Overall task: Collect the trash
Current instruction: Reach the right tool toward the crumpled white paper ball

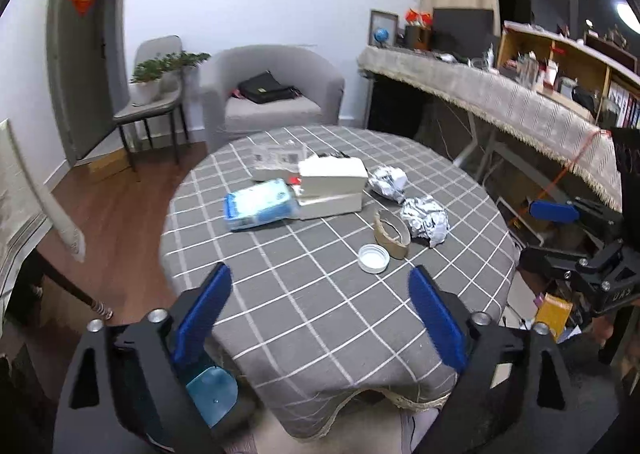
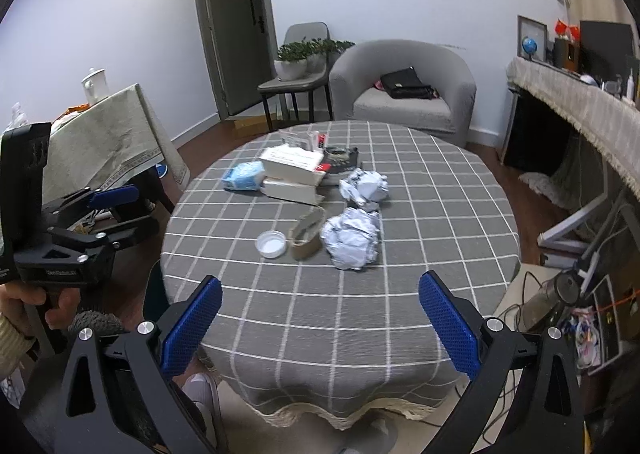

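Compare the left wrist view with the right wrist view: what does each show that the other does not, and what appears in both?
Only the left wrist view shows the wooden shelf and a yellow packet on the floor. Only the right wrist view shows the white teapot on a side table and the hand holding the left gripper. Both show the round checked table, two crumpled paper balls, a white cap, a cardboard tape core, a blue tissue pack and the armchair.

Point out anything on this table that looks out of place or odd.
Two crumpled paper balls, an empty tape roll and a loose white lid lie scattered on the checked tablecloth. The stacked white boxes sit askew.
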{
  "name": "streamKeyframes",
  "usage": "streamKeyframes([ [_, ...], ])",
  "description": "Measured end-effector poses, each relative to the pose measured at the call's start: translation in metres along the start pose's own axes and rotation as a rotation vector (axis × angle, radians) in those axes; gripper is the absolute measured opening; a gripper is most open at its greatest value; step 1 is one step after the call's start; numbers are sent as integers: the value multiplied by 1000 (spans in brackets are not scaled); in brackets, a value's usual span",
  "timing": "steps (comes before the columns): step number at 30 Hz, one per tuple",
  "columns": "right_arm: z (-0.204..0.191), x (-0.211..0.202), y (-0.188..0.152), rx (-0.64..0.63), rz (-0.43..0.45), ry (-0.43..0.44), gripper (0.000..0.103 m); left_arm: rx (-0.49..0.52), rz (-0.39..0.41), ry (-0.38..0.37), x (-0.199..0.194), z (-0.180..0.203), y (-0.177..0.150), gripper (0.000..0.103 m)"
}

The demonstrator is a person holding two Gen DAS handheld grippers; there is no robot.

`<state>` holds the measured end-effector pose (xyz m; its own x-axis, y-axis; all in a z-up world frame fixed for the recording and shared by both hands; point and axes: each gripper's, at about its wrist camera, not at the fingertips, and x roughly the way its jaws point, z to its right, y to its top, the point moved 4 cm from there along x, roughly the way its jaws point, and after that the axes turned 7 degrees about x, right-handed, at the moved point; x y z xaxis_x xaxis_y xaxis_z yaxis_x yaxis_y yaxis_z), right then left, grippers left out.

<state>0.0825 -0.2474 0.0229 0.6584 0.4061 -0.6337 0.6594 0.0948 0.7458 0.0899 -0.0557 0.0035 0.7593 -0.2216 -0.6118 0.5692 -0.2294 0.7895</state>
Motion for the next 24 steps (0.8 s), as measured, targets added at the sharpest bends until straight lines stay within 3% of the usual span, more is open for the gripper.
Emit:
streamKeyframes([
  [7, 18, 14, -5, 26, -37, 33, 100, 101, -84, -102, 49, 19, 0, 75],
  [11, 21, 27, -7, 39, -57, 56, 100, 136, -139, -152, 72, 26, -3, 59],
  [21, 26, 45, -5, 76, -77, 92, 99, 215, -220, -210, 113, 38, -2, 57],
  [24, 27, 48, -3, 72, -87, 96, 91, 235, -217, -216, 117, 41, 0, 56],
])
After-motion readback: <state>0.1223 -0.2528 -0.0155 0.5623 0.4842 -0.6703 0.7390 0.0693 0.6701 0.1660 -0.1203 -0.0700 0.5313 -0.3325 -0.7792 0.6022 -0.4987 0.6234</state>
